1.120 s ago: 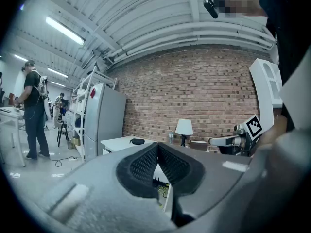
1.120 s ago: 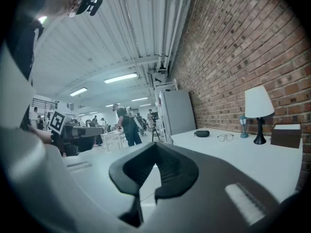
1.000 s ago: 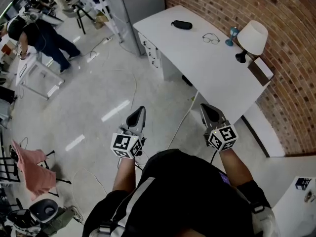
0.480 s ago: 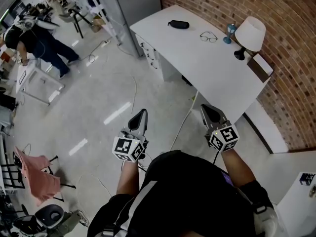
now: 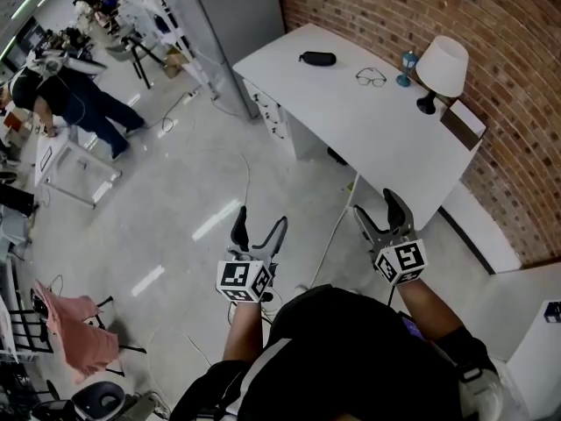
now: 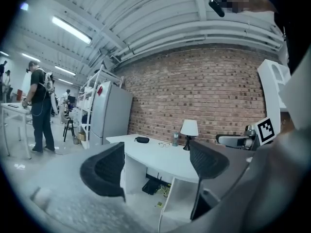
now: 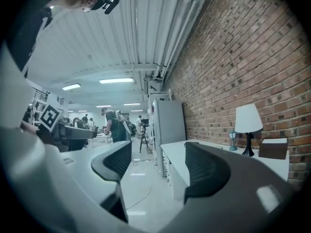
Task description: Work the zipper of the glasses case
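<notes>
I judge this to be the approach, with nothing of the zipper begun. I stand on the open floor (image 5: pixel 175 191), short of the white tabletop (image 5: pixel 377 130) that stretches away at 12 to 1 o'clock along the brick wall (image 5: pixel 500 68). My left gripper (image 5: pixel 260 220) and right gripper (image 5: pixel 375 204) hang level in front of me. The jaws of both have just been opening and now stand spread, with nothing but air between them. The glasses case (image 5: pixel 316 57), dark and to my eye zipped shut, lies alone at the far end of the tabletop, about 12 o'clock from my hands and well apart from them. The next move calls for walking up along the tabletop's near edge. I would then steady the body of the case with one pair of jaws and bring the other to the zipper pull, which is too small to make out from here. A tall grey cabinet (image 5: pixel 232 7) stands at 11 o'clock beyond the tabletop's end, and a person (image 5: pixel 79 103) works at 10 o'clock, clear of my path. At 3 o'clock from the case sit a white lamp (image 5: pixel 441 64), a brown box (image 5: pixel 463 123), a pair of glasses (image 5: pixel 371 78) and a small blue object (image 5: pixel 407 64), none of them crowding it. A cable (image 5: pixel 337 222) trailing across the floor between my grippers is the one thing I could catch a foot on.
</notes>
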Action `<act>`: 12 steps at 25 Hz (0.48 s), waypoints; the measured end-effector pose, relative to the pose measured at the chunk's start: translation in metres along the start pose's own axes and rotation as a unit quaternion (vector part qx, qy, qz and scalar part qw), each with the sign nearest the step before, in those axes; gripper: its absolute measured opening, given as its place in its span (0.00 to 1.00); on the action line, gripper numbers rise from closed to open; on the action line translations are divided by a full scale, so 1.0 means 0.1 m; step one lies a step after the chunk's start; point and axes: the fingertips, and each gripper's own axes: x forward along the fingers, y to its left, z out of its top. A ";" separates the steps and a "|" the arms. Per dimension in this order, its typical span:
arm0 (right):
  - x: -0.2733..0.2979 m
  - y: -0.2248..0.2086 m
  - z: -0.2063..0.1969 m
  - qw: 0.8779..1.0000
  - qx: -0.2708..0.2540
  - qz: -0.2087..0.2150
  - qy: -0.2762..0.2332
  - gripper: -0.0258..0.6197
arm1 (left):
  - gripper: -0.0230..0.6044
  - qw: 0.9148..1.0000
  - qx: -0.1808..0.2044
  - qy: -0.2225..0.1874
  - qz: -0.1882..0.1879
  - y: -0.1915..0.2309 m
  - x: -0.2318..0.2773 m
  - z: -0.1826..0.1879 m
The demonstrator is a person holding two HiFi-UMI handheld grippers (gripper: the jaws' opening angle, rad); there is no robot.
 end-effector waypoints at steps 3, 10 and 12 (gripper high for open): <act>-0.02 0.04 -0.06 1.000 -0.009 -0.002 0.015 0.54 | 0.71 1.000 -0.012 0.001 0.009 0.11 -0.11 -0.06; 0.19 0.27 -0.06 1.000 -0.010 -0.020 0.018 0.59 | 0.72 1.000 -0.005 -0.007 0.010 0.51 -0.27 0.06; 0.26 0.39 -0.05 1.000 -0.013 -0.016 0.020 0.59 | 0.72 1.000 -0.004 -0.010 0.010 0.61 -0.31 0.09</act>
